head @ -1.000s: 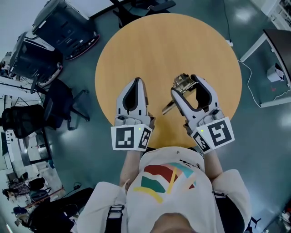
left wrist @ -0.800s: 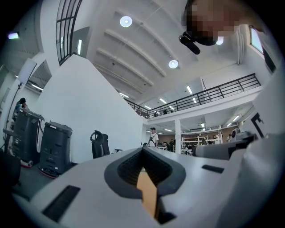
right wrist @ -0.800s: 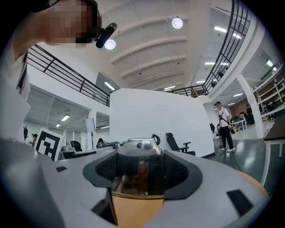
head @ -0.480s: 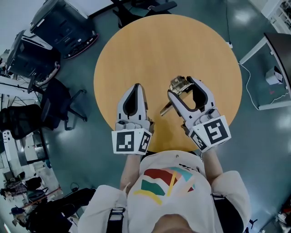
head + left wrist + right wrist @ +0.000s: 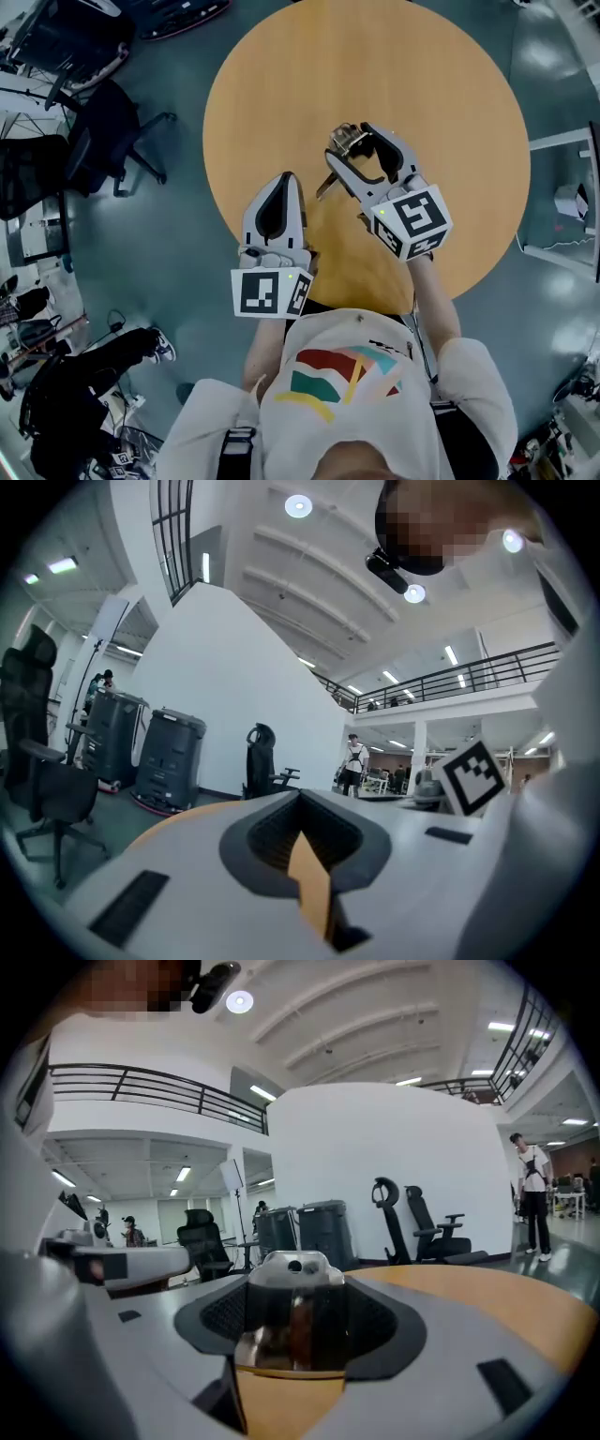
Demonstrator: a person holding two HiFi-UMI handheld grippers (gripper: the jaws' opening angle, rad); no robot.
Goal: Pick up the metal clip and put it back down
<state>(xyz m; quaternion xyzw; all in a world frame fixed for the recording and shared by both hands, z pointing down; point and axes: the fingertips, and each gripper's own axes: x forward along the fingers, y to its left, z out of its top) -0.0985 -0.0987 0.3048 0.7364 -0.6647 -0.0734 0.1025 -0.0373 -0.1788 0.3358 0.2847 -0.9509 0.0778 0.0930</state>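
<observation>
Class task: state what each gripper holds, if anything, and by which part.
The right gripper holds the metal clip across its middle, with its holed end poking past the jaws. The left gripper holds nothing; its jaws are together.

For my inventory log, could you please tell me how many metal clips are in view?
1. The metal clip is clamped in the right gripper, over the round table. The left gripper is shut and empty; none seems hidden.

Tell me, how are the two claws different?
The right claw grips the metal clip; the left claw is shut on nothing. The right claw reaches farther over the table; the left claw sits nearer its edge. Both are white.
</observation>
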